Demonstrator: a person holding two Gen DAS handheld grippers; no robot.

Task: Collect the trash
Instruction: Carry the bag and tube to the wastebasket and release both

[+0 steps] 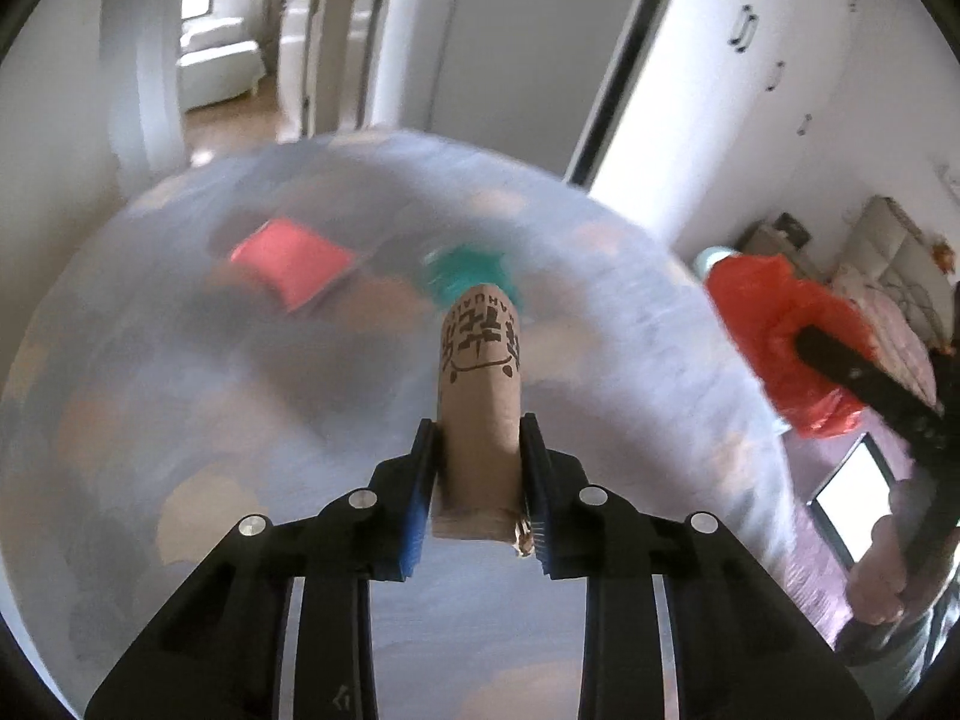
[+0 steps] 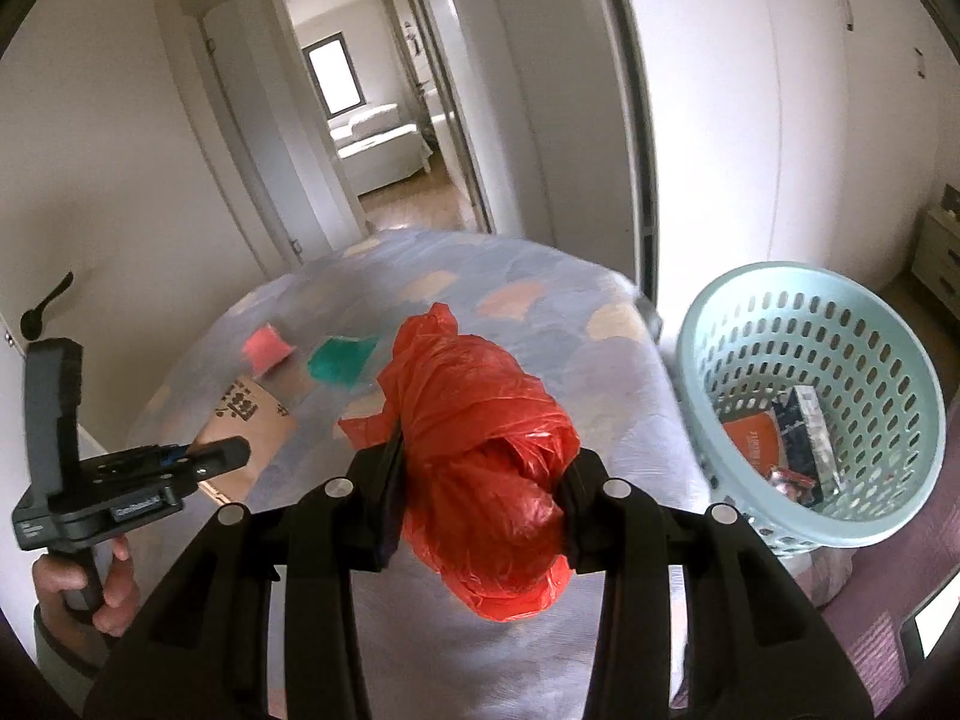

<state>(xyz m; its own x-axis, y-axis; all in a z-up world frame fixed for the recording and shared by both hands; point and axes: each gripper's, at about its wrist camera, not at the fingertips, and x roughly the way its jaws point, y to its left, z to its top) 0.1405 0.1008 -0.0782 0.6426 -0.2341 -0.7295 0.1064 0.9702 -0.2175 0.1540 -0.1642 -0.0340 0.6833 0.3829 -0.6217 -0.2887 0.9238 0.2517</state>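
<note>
My left gripper (image 1: 478, 423) is shut on a flat brown cardboard piece (image 1: 480, 360) with black characters, held above the patterned bed cover (image 1: 240, 408). A pink packet (image 1: 291, 261) and a teal packet (image 1: 474, 276) lie on the bed beyond it. My right gripper (image 2: 486, 456) is shut on a crumpled red plastic bag (image 2: 474, 396). In the right wrist view the left gripper (image 2: 231, 455) shows at the left with the cardboard (image 2: 252, 426). A pale blue perforated basket (image 2: 780, 271) stands to the right of the bed with several pieces of trash in it.
The bed cover (image 2: 540, 336) fills the middle, with an open doorway (image 2: 384, 120) behind it. White wardrobe doors (image 2: 810, 120) line the right wall. A lit screen (image 1: 852, 498) lies low at the right on a purple rug. A nightstand (image 2: 942, 252) stands far right.
</note>
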